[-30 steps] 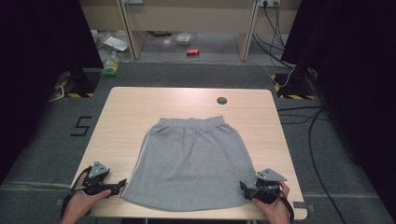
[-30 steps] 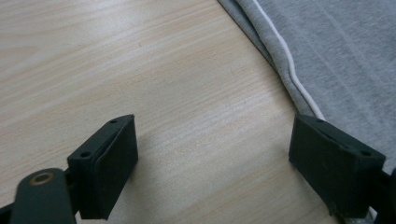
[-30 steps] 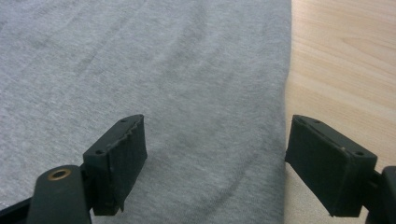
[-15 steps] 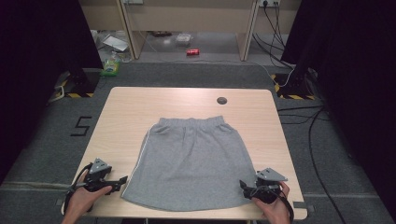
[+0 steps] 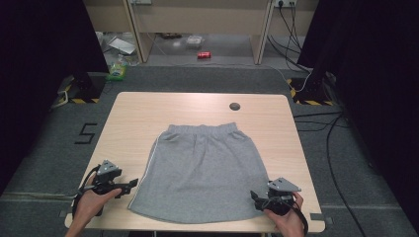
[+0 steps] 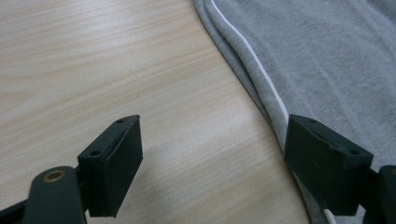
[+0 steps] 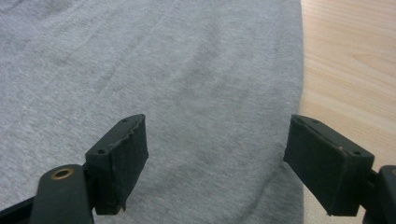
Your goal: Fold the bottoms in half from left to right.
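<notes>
A grey skirt [image 5: 202, 168] with a white side stripe lies flat on the wooden table [image 5: 148, 113], waistband at the far side. My left gripper [image 5: 132, 183] is at the skirt's near left corner. In the left gripper view its jaws [image 6: 212, 135] stand open and have just been closing a little. Bare wood lies between them, and the skirt's striped edge [image 6: 261, 84] runs past the right jaw. My right gripper [image 5: 254, 195] is at the near right corner. It is open [image 7: 215, 135] over the grey fabric [image 7: 163, 70], with the skirt's side edge just inside the right jaw.
A dark round grommet [image 5: 235, 106] sits in the table's far right part. Both hands are close to the table's near edge. On the floor beyond are a red can [image 5: 203, 55], a green item [image 5: 117, 74] and cables [image 5: 321, 118] at the right.
My left gripper has edged slightly right, toward the skirt's side. The right gripper and the skirt have stayed put.
</notes>
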The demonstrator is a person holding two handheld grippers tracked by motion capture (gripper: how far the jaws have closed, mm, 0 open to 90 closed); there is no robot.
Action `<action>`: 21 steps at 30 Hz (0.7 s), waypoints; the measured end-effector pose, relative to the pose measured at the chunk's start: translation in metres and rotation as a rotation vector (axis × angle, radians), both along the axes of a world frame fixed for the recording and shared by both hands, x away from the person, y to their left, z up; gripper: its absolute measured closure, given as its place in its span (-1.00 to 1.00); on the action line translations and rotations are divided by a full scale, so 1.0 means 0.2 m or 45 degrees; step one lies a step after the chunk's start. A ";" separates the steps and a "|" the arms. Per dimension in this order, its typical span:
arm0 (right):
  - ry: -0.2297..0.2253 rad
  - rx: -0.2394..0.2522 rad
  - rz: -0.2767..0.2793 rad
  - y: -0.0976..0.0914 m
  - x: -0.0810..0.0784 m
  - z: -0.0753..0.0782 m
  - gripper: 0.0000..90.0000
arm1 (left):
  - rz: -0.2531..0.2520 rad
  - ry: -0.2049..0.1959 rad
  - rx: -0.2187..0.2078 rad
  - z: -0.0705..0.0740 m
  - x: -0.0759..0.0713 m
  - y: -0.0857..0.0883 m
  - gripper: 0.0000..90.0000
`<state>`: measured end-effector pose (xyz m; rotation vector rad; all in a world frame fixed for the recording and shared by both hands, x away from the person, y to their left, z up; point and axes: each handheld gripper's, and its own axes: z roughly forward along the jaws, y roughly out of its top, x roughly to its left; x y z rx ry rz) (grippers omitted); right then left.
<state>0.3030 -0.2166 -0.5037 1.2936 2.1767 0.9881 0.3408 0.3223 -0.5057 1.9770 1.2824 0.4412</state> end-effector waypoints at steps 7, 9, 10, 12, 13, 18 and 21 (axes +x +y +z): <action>-0.004 0.016 -0.001 0.01 0.00 0.01 -0.52 | -0.011 0.000 -0.018 0.03 0.09 -0.04 -0.56; -0.005 0.026 -0.005 0.01 0.00 0.01 -0.52 | -0.016 -0.002 -0.027 0.04 0.12 -0.06 -0.56; -0.009 0.027 -0.001 0.01 0.00 0.01 -0.52 | -0.019 0.002 -0.027 0.04 0.13 -0.07 -0.56; -0.014 0.031 0.003 0.01 0.00 0.01 -0.52 | -0.018 0.001 -0.035 0.05 0.17 -0.08 -0.56; -0.014 0.032 0.003 0.02 0.00 0.01 -0.51 | -0.018 -0.002 -0.038 0.05 0.18 -0.09 -0.56; -0.013 0.028 0.007 0.02 0.00 0.01 -0.51 | -0.014 -0.003 -0.050 0.08 0.26 -0.11 -0.55; -0.016 0.030 0.010 0.03 0.00 0.01 -0.51 | -0.008 -0.003 -0.059 0.09 0.30 -0.13 -0.54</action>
